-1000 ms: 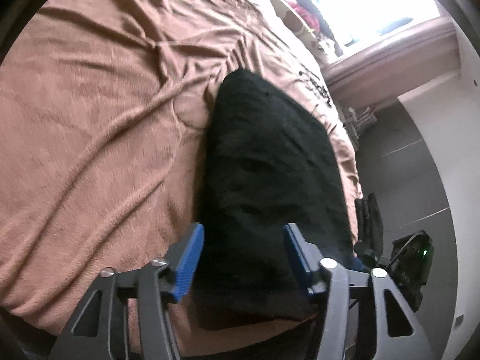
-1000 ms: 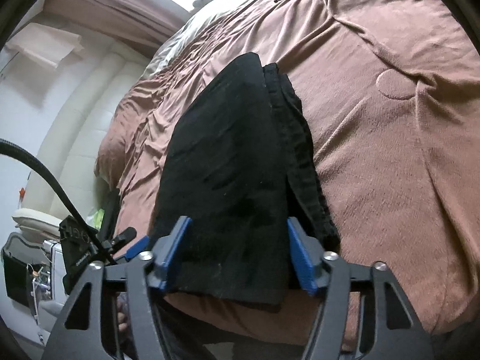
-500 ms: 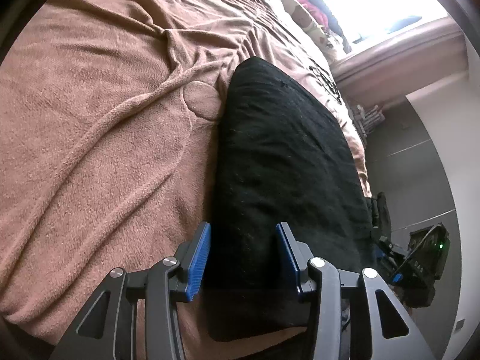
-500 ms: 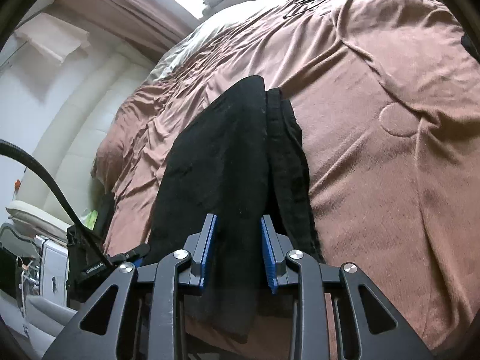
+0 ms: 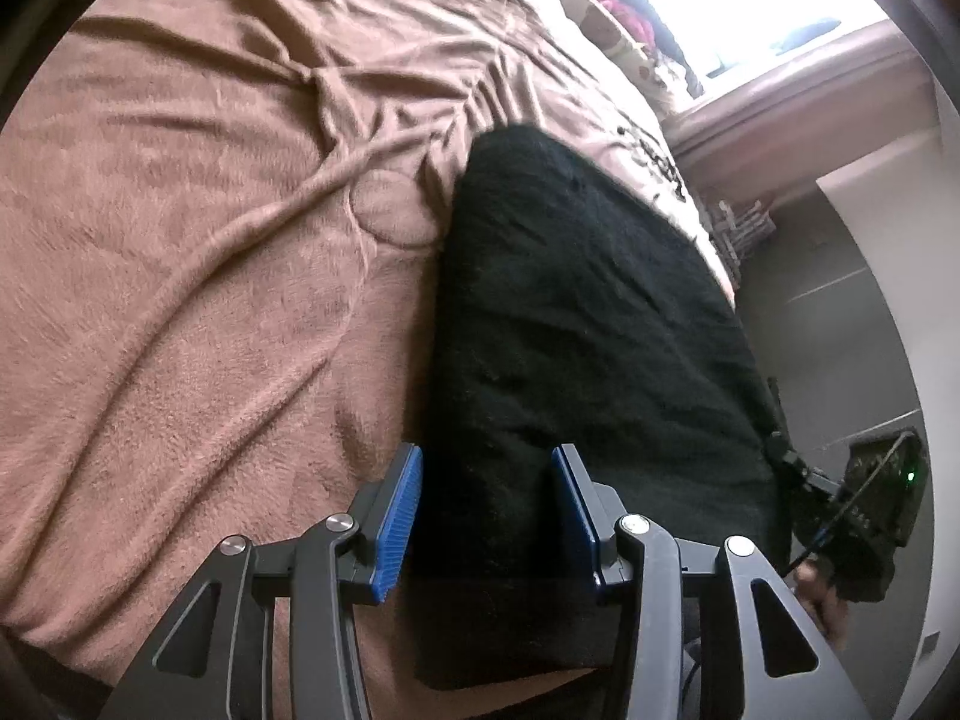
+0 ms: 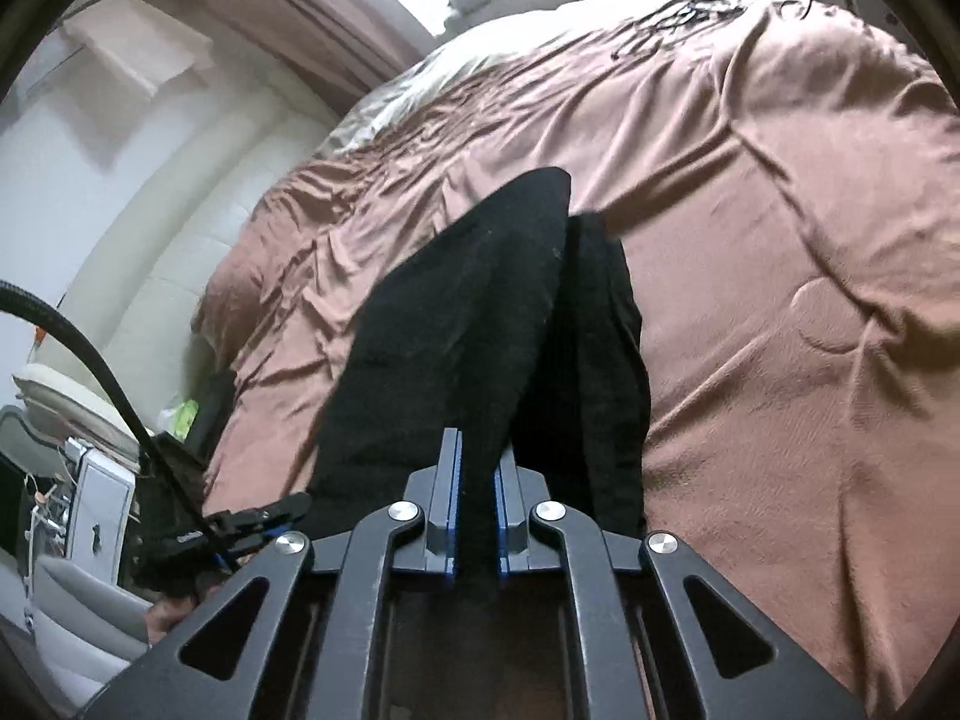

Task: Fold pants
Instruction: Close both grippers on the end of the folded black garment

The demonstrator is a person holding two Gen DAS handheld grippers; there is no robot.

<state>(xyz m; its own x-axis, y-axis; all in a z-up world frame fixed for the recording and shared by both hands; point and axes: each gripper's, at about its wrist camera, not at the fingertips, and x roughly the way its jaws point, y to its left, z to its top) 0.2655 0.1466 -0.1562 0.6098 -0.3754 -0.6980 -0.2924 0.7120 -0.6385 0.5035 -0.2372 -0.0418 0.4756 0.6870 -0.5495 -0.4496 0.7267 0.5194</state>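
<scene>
The black pants (image 5: 576, 324) lay as a long folded strip on the brown bed (image 5: 198, 276), running from the lower middle of both frames up toward the centre, close to the bed's near edge, seemingly so both corners could be reached from there. The right tongs (image 6: 477, 519) had pinched a ridge of the near hem between their blue pads, nearly shut, likely to lift that end for a fold. The left tongs (image 5: 486, 516) stood about half open over the other near corner, cloth between the pads but apparently not yet squeezed, presumably awaiting a matching grip.
</scene>
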